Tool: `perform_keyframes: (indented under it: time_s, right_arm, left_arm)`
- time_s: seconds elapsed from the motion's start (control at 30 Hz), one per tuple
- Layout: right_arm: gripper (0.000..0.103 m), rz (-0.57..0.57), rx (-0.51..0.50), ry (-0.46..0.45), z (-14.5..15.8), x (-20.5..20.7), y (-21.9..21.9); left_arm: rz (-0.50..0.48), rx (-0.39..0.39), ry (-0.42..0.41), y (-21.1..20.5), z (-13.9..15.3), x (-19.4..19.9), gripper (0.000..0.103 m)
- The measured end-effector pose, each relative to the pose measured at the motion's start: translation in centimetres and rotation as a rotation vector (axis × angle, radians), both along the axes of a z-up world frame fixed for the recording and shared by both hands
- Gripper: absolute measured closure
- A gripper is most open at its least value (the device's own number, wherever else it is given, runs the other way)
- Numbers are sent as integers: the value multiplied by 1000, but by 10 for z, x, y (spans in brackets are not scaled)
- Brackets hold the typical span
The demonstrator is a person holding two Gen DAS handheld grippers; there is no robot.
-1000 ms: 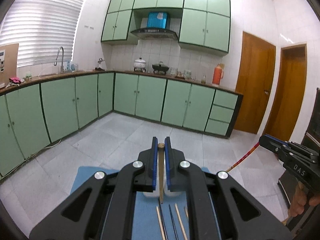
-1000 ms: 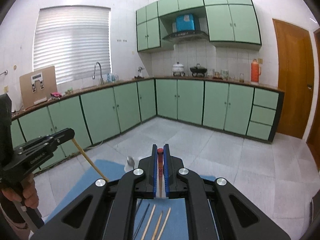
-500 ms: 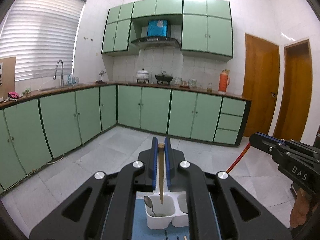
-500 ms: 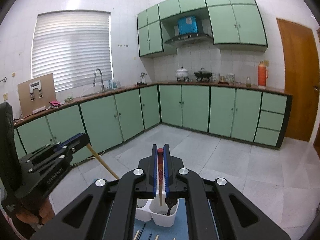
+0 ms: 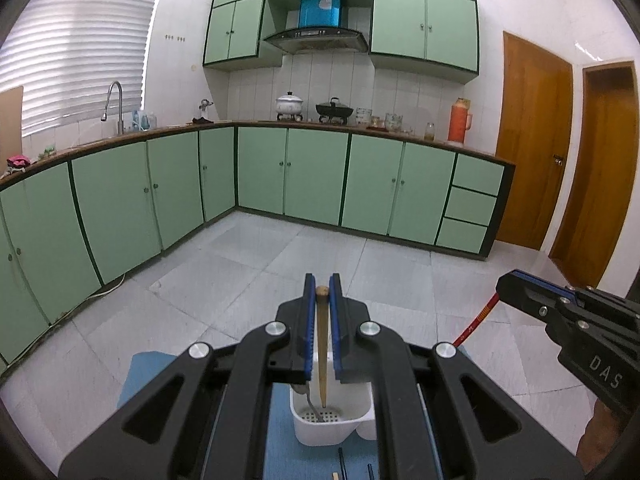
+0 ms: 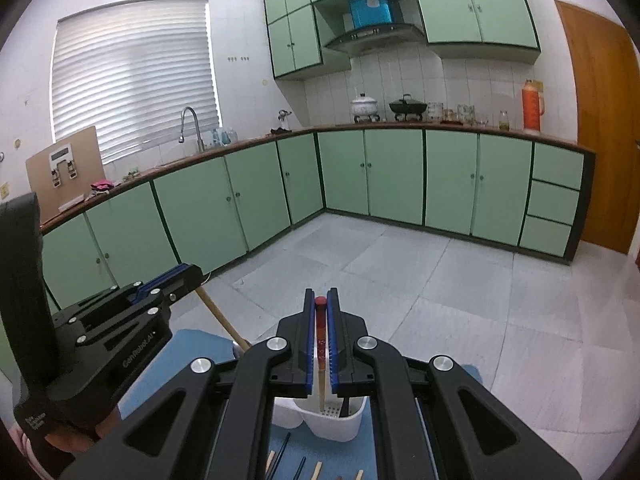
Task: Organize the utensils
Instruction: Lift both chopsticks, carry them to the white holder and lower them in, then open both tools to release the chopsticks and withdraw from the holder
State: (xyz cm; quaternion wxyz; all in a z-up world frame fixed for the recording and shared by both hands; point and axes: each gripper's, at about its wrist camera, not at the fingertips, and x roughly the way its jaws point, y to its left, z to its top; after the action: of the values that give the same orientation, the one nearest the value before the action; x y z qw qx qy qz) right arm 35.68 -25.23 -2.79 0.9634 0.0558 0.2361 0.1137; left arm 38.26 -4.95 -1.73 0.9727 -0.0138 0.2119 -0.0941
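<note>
My left gripper [image 5: 322, 292] is shut on a plain wooden chopstick [image 5: 321, 344] that hangs tip-down into the left compartment of a white utensil holder [image 5: 332, 426], beside a metal spoon [image 5: 310, 400]. My right gripper [image 6: 320, 304] is shut on a red-topped chopstick [image 6: 321, 352] whose tip hangs into the right compartment of the holder [image 6: 334, 420], next to a dark utensil [image 6: 345, 404]. The right gripper also shows in the left wrist view [image 5: 508, 284], and the left gripper in the right wrist view [image 6: 188, 274].
The holder stands on a blue mat [image 6: 192, 352]. Several loose chopsticks [image 6: 316, 470] lie on the mat in front of the holder. Green kitchen cabinets [image 5: 312, 176] and a tiled floor [image 5: 280, 264] lie beyond.
Both grippers have tipped downward over the holder and lowered. The chopstick tips now hang inside the compartments; the loose chopsticks have slid toward the bottom of view.
</note>
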Motion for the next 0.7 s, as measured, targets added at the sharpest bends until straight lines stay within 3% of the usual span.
perform_keyframes:
  time_s: [0.3, 0.37, 0.43, 0.53, 0.7]
  right_arm:
    - [97, -12, 29, 62, -17, 1, -9]
    - [95, -16, 29, 69, -18, 0, -11]
    - [88, -22, 30, 69, -18, -2, -14]
    - [76, -32, 43, 62, -17, -9, -19]
    - [53, -64, 50, 26, -11, -27, -26]
  left_arm:
    - [14, 9, 37, 8, -9, 3, 96]
    - [18, 7, 37, 10, -8, 0, 86]
    - [25, 1, 33, 13, -6, -5, 72]
    - [24, -7, 32, 16, -6, -13, 69]
    - [28, -29, 27, 22, -5, -28, 55]
